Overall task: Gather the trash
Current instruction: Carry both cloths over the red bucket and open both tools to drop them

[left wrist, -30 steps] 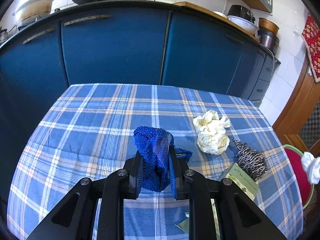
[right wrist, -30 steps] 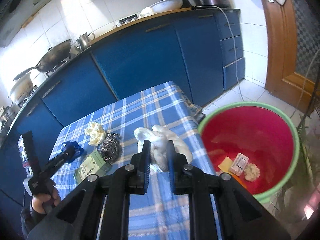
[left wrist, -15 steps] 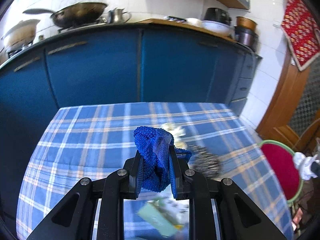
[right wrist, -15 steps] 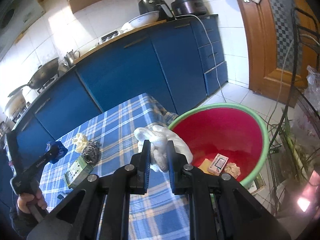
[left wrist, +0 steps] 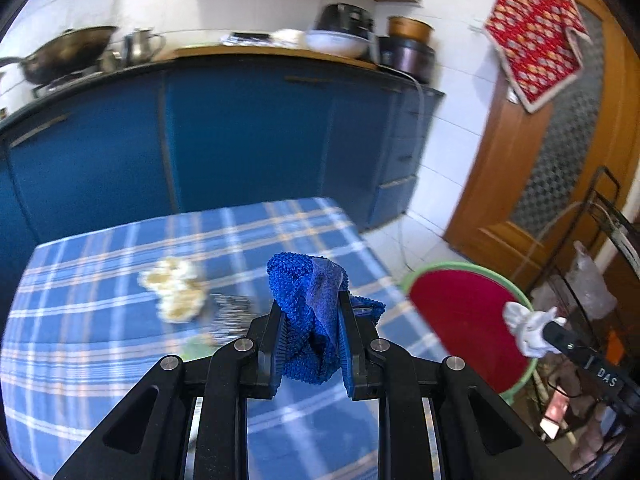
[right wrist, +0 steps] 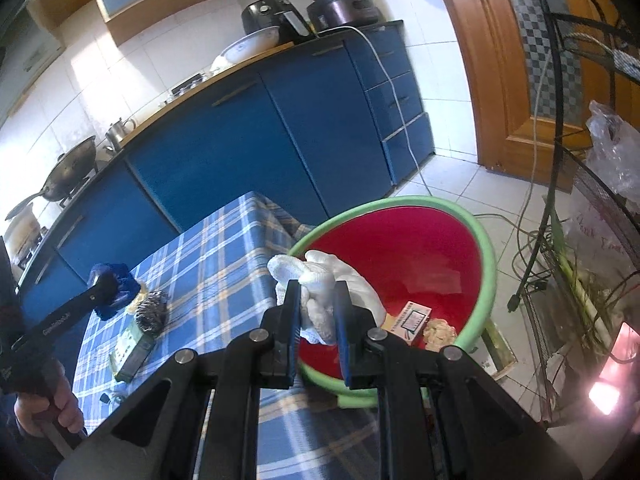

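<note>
From the left wrist, our left gripper (left wrist: pixel 312 344) is clenching a blue knitted cloth (left wrist: pixel 308 300) above the checked tablecloth (left wrist: pixel 100 340); a crumpled yellow paper (left wrist: pixel 174 292) is lying there, blurred; the red basin (left wrist: pixel 464 320) is waiting off the table's corner. From the right wrist, our right gripper (right wrist: pixel 318 316) is squeezing a white glove (right wrist: pixel 324 280) over the basin's green rim (right wrist: pixel 486 248); a small box (right wrist: pixel 412 320) is sitting inside.
</note>
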A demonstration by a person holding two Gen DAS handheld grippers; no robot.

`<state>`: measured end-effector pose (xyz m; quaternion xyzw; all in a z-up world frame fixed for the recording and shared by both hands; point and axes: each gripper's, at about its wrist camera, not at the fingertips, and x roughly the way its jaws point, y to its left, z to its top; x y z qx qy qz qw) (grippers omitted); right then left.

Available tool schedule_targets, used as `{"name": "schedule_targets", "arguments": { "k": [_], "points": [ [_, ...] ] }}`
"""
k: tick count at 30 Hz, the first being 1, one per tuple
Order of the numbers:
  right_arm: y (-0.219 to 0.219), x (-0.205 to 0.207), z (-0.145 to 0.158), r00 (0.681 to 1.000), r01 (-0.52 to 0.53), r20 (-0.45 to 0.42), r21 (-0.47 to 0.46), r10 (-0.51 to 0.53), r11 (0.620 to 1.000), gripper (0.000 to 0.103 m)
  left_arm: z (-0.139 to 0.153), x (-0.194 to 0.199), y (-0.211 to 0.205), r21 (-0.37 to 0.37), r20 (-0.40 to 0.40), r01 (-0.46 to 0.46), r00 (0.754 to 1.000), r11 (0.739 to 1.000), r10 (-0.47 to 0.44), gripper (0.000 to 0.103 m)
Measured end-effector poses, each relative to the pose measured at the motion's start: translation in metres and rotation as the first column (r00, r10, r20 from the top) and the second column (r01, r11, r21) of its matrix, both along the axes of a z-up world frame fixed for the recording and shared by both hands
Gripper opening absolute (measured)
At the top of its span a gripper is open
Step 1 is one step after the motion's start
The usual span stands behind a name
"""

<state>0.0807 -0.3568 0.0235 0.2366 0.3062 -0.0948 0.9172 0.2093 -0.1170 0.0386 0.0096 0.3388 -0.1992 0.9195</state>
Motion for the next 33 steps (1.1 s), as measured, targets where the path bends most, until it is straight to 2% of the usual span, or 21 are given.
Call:
{"name": "schedule_targets", "arguments": {
  "k": [9, 17, 21, 25, 31, 33],
  "points": [
    [-0.025, -0.004, -0.017, 0.999, 0.050, -0.014, 0.042, -0.050, 0.998, 0.019, -0.025, -0.005, -0.078, 0.042, -0.051, 0.174, 0.984, 0.984, -0.172, 0.023],
    [-0.039, -0.005, -0.030, 0.997, 0.070, -0.032, 0.081, -0.068, 0.994, 0.019, -0.048, -0.004, -0.125, 0.084, -0.094, 0.261, 0.963, 0.962, -0.253, 0.024],
    [-0.044, -0.004, -0.037, 0.997, 0.074, -0.043, 0.110, -0.070, 0.991, 0.020, -0.056, -0.005, -0.137, 0.113, -0.104, 0.286, 0.956, 0.951, -0.275, 0.031],
    [-0.047, -0.004, -0.042, 0.996, 0.081, -0.050, 0.121, -0.075, 0.989, 0.021, -0.060, -0.007, -0.143, 0.126, -0.113, 0.305, 0.950, 0.944, -0.292, 0.044],
    [-0.050, -0.003, -0.046, 0.995, 0.083, -0.057, 0.137, -0.076, 0.987, 0.022, -0.060, -0.009, -0.146, 0.135, -0.106, 0.305, 0.951, 0.943, -0.292, 0.054],
    [-0.050, -0.002, -0.047, 0.995, 0.084, -0.058, 0.139, -0.077, 0.987, 0.023, -0.059, -0.010, -0.145, 0.134, -0.103, 0.307, 0.950, 0.942, -0.295, 0.054]
  ]
}}
